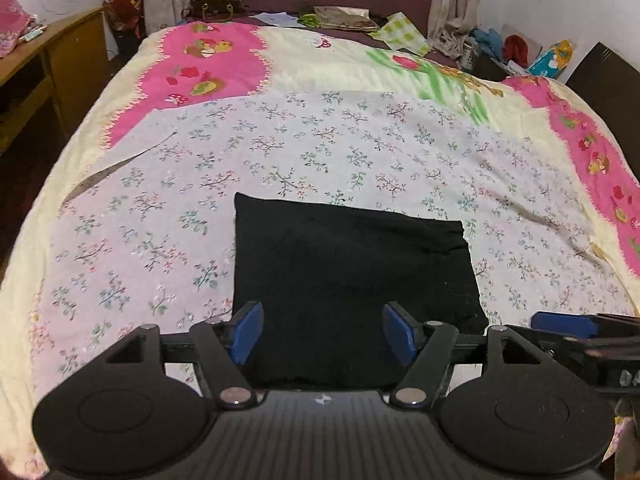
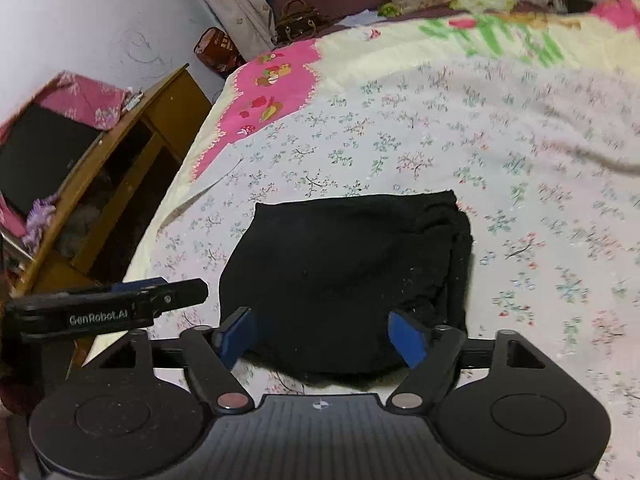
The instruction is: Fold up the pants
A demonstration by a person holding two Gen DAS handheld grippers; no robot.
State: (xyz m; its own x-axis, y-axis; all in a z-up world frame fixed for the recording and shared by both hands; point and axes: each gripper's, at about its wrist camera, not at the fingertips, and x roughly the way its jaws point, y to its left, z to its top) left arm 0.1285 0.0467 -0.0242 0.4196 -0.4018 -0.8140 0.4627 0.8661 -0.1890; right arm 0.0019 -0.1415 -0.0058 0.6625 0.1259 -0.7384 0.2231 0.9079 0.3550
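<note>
Pants (image 1: 352, 280) lie folded into a compact black rectangle on the floral sheet (image 1: 280, 152), so we keep the left gripper (image 1: 322, 336) and right gripper (image 2: 320, 338) spread wide, empty and clear above, checking edges without disturbing the 2 stacked layers

Black grippers (image 1: 323, 336), blue-padded jaws, silver pivot screws, "GenRobot.AI" lettering.

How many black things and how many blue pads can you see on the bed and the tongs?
Black folded pants: 1
Black tongs, left and right: 2
Blue pads on the left tongs: 2
Blue pads on the right tongs: 2
Total: 7
</note>
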